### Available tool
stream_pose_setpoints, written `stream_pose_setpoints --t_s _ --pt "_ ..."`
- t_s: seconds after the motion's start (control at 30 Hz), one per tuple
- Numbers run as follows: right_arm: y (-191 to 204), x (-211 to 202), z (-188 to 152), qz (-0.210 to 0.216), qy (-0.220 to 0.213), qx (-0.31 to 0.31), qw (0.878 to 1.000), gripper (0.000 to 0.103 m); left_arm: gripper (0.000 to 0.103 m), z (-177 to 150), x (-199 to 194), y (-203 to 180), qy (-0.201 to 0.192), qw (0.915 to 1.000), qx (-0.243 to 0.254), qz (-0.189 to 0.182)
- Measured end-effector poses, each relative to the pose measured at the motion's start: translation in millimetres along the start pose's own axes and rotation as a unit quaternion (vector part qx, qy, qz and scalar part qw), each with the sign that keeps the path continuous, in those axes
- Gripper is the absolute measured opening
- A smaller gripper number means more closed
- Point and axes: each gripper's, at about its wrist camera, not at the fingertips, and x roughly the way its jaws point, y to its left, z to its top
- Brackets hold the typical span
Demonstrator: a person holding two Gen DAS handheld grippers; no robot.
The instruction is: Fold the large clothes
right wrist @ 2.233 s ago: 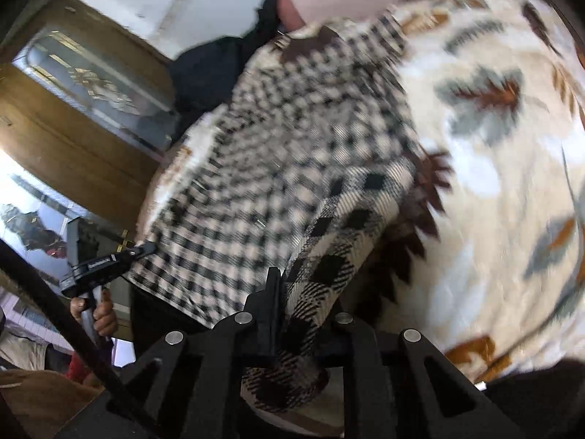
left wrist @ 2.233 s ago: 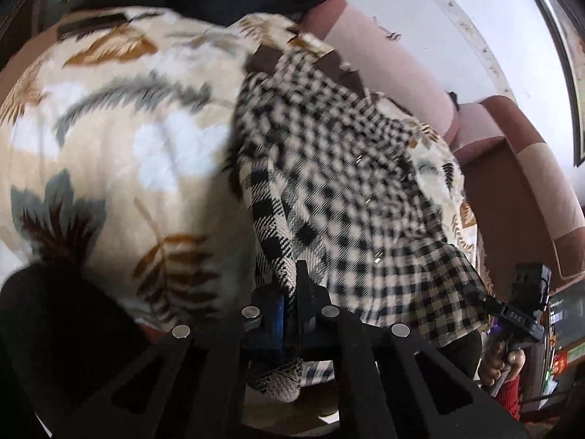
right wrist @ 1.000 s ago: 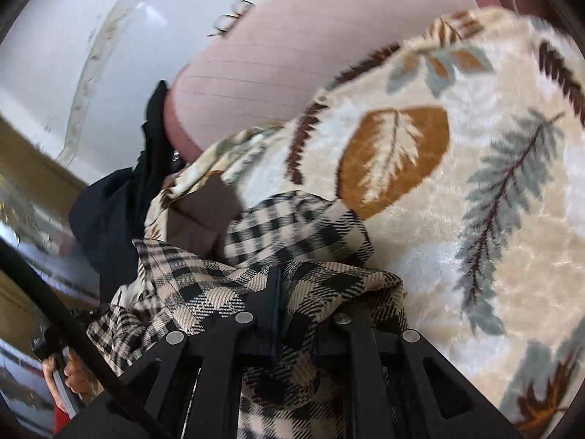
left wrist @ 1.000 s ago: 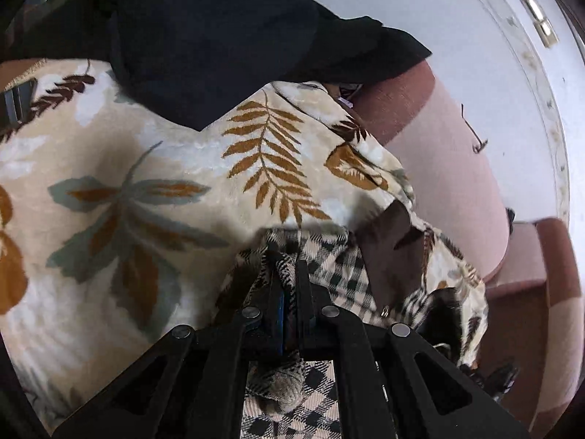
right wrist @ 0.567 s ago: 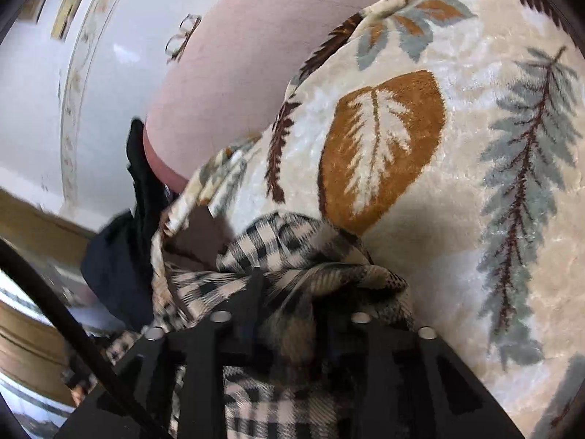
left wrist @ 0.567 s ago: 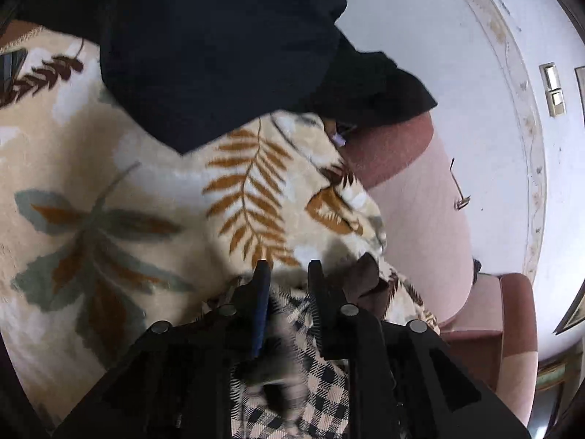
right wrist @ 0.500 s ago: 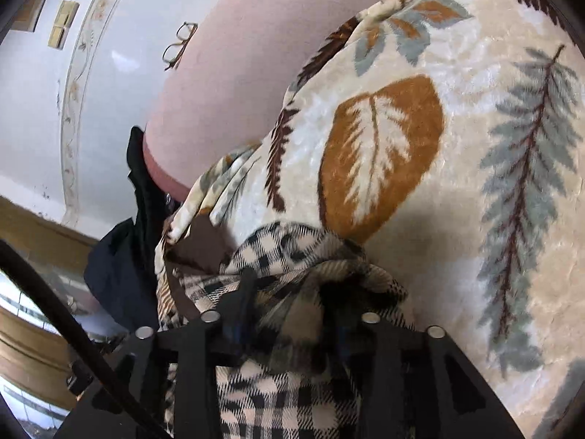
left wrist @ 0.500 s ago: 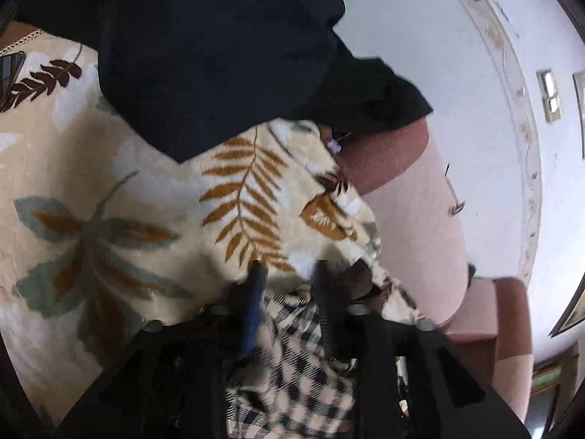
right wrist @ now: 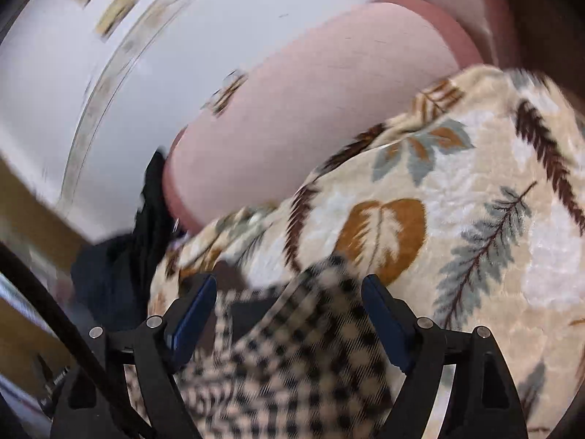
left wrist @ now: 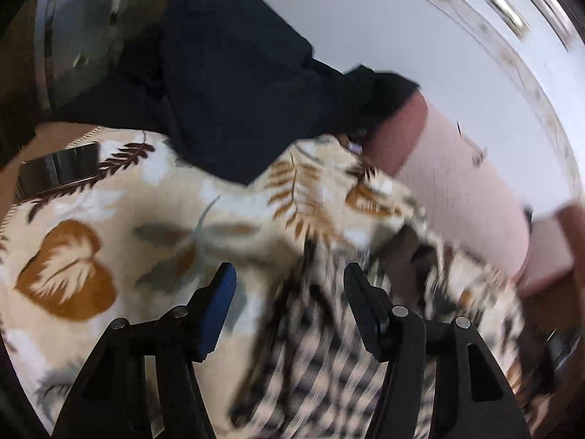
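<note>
A black-and-cream checked garment [left wrist: 321, 358] lies on a leaf-patterned blanket [left wrist: 120, 226] over a sofa. In the left wrist view my left gripper [left wrist: 289, 285] hovers above the garment's top edge; its jaws are opening and the blurred cloth below them touches neither pad. In the right wrist view the checked garment [right wrist: 292, 358] lies under my right gripper [right wrist: 289, 296], whose jaws are also opening, wide apart, with the cloth loose between them and no pad pressing on it. The blanket [right wrist: 475, 219] spreads to the right.
A dark garment [left wrist: 234, 87] is heaped on the sofa's far end, with a dark phone [left wrist: 58, 172] lying on the blanket at the left. The pink sofa back [right wrist: 310, 109] rises behind, against a white wall [left wrist: 420, 29].
Both grippers were shut on the checked garment's edge and carried it up to the sofa back; now both have let go, opened, and lifted away from the cloth.
</note>
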Motion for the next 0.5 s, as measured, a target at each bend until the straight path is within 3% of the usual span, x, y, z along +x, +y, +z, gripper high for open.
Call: stream_pose_setpoints --t_s 0.07,0.13,0.2,0.23,0.27,0.33,0.43,0.5 --pt "24.0 4.3 -20.4 0.018 0.026 -0.034 0.999 0.085 0.06 -33.0 -3.6 -7.8 0.009 0.9993 0.035 0.006" --pt "60.7 16.3 -52.5 0.036 0.07 -0.092 0.993 0.077 0.06 -57.1 -4.1 -10.2 0.018 0.9981 0.058 0.01" --pt "93.9 31.9 -84.9 0.038 0.113 -0.155 0.981 0.042 0.059 -77.9 1.3 -9.9 0.027 0.9952 0.089 0.031" --pt "110.5 40.8 -99.9 0.041 0.132 -0.184 0.973 0.039 0.053 -84.5 5.7 -7.3 0.028 0.9931 0.105 0.043" --pt "124.7 49.0 -115.4 0.044 0.147 -0.21 0.966 0.038 0.042 -87.8 9.4 -3.3 0.029 0.9912 0.118 0.053" --pt "147.2 66.8 -139.5 0.046 0.172 -0.246 0.953 0.037 0.035 -90.0 16.2 4.9 0.034 0.9894 0.125 0.067" --pt "176.8 106.3 -160.2 0.034 0.203 -0.281 0.937 0.037 0.035 -90.1 25.0 22.3 0.045 0.9929 0.105 0.032" --pt "190.9 139.0 -160.7 0.011 0.208 -0.29 0.934 0.037 0.035 -88.6 30.9 29.7 0.054 0.9941 0.091 0.02"
